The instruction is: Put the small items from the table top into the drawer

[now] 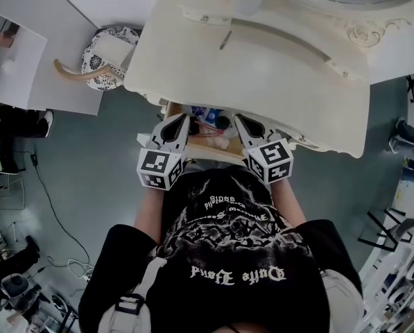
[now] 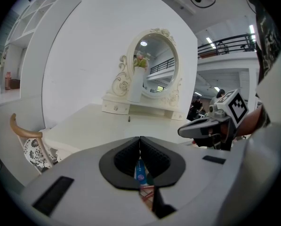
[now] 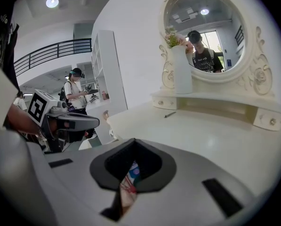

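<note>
A thin dark stick-like item (image 1: 225, 40) lies alone on the cream dressing table (image 1: 276, 82); it also shows in the left gripper view (image 2: 129, 119) and the right gripper view (image 3: 170, 114). Below the table's front edge the drawer (image 1: 213, 155) stands open, with blue, pink and dark small items inside. My left gripper (image 1: 186, 121) and right gripper (image 1: 238, 119) hover side by side over the drawer. Both are shut with nothing between their jaws, as the left gripper (image 2: 140, 140) and right gripper (image 3: 133, 145) show close up. Drawer contents peek through below the pads.
A white vase (image 3: 181, 72) and an oval mirror (image 3: 204, 32) stand at the table's back. A patterned chair (image 1: 102, 60) with a curved wooden back sits left of the table. Cables lie on the floor at lower left. Other people stand in the background.
</note>
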`<state>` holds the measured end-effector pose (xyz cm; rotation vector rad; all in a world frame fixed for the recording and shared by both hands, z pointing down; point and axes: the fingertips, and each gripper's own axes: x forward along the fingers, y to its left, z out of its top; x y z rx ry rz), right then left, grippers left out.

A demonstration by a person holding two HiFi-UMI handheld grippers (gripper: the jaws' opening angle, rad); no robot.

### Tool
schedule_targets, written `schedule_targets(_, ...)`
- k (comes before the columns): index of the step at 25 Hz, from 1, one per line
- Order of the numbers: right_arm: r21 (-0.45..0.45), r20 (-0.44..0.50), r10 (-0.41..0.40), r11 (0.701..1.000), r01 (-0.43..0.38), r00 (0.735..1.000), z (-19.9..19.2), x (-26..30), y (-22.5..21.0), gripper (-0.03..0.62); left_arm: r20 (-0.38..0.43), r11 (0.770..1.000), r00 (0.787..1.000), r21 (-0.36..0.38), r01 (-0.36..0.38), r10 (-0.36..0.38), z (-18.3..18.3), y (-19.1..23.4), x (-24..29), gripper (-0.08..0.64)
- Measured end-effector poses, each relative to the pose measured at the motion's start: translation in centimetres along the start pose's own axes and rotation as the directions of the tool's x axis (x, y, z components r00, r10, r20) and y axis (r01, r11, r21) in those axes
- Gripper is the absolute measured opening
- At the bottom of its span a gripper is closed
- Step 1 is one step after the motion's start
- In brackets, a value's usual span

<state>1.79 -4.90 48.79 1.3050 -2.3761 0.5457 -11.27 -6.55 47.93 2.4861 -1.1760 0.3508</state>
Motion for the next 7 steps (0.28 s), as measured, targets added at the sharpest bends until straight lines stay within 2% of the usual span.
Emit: schedule_targets(7, -0.004, 0.001, -0.006, 1.000, 0.006, 1.000, 0.03, -0.17, -0.23, 0.009, -0.002, 1.000, 1.000, -0.001, -0.001, 0.001, 0.00, -0.11, -0.01, 0.015)
